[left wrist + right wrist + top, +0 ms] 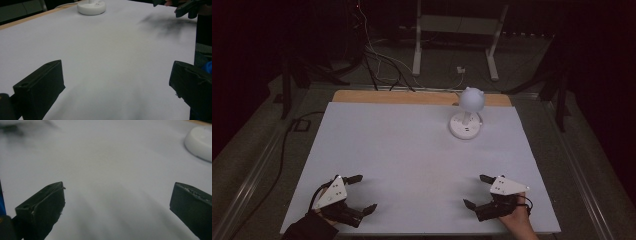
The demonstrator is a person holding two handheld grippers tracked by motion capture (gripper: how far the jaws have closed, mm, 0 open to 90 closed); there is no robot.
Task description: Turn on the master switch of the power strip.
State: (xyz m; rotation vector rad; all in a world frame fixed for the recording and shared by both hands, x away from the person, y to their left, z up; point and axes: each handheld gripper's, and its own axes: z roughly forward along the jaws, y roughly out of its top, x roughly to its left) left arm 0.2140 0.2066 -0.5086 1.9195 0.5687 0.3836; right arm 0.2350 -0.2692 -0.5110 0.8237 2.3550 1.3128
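Holding my right gripper (475, 191) wide open and empty at the near edge, I had the little white lamp (467, 114) straight ahead, toward the table's (402, 150) far side, standing upright. My left gripper (362, 192), also open with nothing in it, sat much farther off, so right was nearer.

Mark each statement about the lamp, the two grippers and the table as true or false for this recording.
1. The white lamp stands toward the far right of the white table. True.
2. The left gripper is shut on the lamp. False: its jaws stand wide apart and hold nothing, near the table's front edge.
3. The right gripper is open. True.
4. The lamp lies on its side. False: it stands upright on its round base.
5. Both grippers touch each other. False: they sit far apart, at the front left and front right.
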